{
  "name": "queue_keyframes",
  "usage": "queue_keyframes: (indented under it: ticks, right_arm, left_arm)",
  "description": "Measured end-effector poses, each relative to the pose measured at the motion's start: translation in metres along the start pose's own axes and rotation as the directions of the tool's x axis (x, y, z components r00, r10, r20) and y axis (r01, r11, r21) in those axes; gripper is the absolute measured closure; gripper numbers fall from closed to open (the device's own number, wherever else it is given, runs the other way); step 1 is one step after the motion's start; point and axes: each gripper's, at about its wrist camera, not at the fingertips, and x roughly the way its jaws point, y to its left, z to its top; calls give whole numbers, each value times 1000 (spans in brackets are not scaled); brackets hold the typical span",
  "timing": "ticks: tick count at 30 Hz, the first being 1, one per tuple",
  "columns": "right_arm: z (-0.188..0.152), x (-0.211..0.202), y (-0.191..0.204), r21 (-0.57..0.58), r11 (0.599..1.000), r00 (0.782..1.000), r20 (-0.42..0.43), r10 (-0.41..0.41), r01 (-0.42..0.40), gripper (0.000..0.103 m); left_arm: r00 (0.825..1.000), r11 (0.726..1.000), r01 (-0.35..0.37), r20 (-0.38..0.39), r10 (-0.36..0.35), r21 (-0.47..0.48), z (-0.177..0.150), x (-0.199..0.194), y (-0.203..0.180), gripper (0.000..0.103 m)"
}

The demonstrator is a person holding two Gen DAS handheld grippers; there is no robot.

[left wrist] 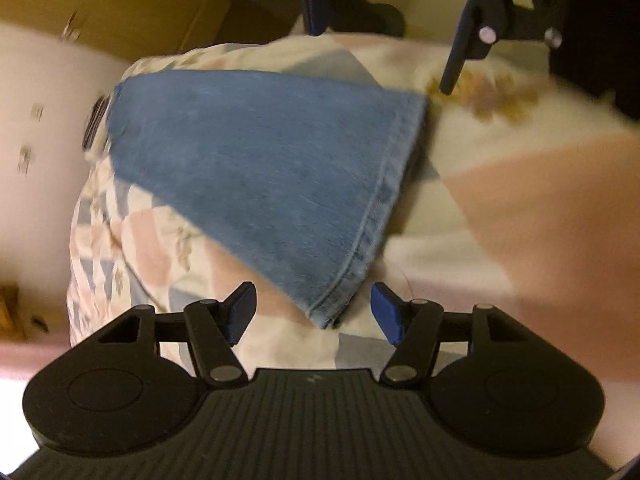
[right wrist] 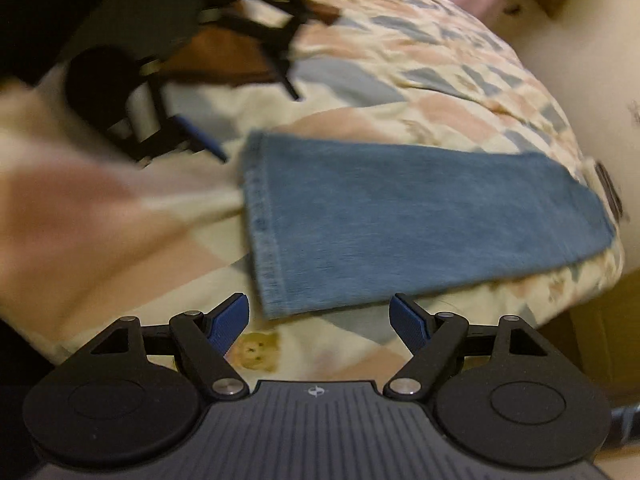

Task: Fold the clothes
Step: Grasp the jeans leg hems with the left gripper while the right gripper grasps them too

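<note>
Blue denim jeans [left wrist: 260, 168] lie folded flat on a patchwork quilt [left wrist: 500, 200], their stitched hem towards me. My left gripper [left wrist: 314, 312] is open just above the hem's near corner [left wrist: 328, 320], which shows between its blue pads without touching them. In the right wrist view the jeans [right wrist: 400, 220] run off to the right. My right gripper [right wrist: 320, 320] is open over the other hem corner [right wrist: 276, 308], pads clear of the cloth. Each gripper also shows in the other's view: the right gripper [left wrist: 384, 40] past the hem, the left gripper [right wrist: 256, 120] at upper left. Both views are motion-blurred.
The quilt [right wrist: 400, 60] covers a bed whose rounded edge drops off beyond the jeans. A cardboard box [left wrist: 120, 0] stands past that edge beside a pale patterned surface [left wrist: 32, 120]. A small dark striped object [right wrist: 608, 192] lies at the jeans' far end.
</note>
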Motion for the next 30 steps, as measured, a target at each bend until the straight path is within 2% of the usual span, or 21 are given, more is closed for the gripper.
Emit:
queue_keyframes:
  ticks: [3, 6, 10, 13, 15, 17, 18, 19, 21, 23, 24, 25, 26, 29, 30]
  right_arm:
    - [-3, 17, 17, -67, 997, 999, 26, -32, 33, 24]
    - [-6, 32, 35, -157, 983, 995, 57, -83, 91, 24]
    - [-13, 56, 56, -285, 938, 980, 93, -178, 198, 22]
    - [-15, 67, 64, -341, 894, 956, 145, -256, 291, 23]
    - [-13, 72, 63, -349, 870, 936, 172, -306, 348, 24]
    - [-11, 77, 61, -352, 860, 928, 178, -326, 370, 25]
    - [-11, 80, 61, -354, 857, 927, 179, -331, 374, 28]
    - [-13, 82, 62, -366, 854, 928, 181, -325, 370, 31]
    - [-15, 86, 65, -397, 841, 929, 190, -317, 368, 35]
    - [-16, 90, 68, -426, 832, 934, 198, -297, 355, 45]
    - [-16, 92, 66, -432, 838, 942, 188, -277, 333, 55]
    - [-15, 94, 64, -436, 845, 950, 178, -257, 310, 58]
    - [-13, 93, 59, -429, 859, 959, 161, -232, 279, 61]
    - [-3, 86, 34, -373, 909, 981, 116, -157, 189, 86]
    - [3, 80, 16, -318, 940, 991, 94, -100, 125, 87]
  left_arm:
    - [999, 993, -27, 35, 23, 119, -11, 15, -18, 43]
    - [992, 965, -93, 110, 68, 243, -22, 25, -38, 44]
    - [975, 931, -185, 180, 133, 315, -25, 40, -50, 45]
    - [968, 924, -216, 193, 160, 316, -21, 53, -46, 44]
    - [966, 919, -220, 207, 158, 326, -20, 57, -46, 48]
    - [967, 923, -208, 208, 145, 325, -23, 57, -47, 68]
    - [969, 928, -199, 204, 139, 315, -24, 58, -48, 72]
    - [969, 931, -197, 203, 139, 306, -26, 59, -49, 77]
    - [966, 933, -209, 211, 151, 291, -27, 62, -52, 79]
    - [968, 943, -196, 206, 143, 270, -26, 65, -49, 81]
    - [972, 952, -176, 200, 127, 252, -24, 65, -44, 81]
    - [976, 963, -144, 191, 101, 227, -22, 64, -37, 82]
    - [980, 973, -113, 183, 75, 202, -20, 63, -29, 84]
    - [989, 998, 18, 146, -28, 64, -5, 57, 11, 92]
    - [989, 998, 62, 135, -62, 6, 1, 54, 28, 92]
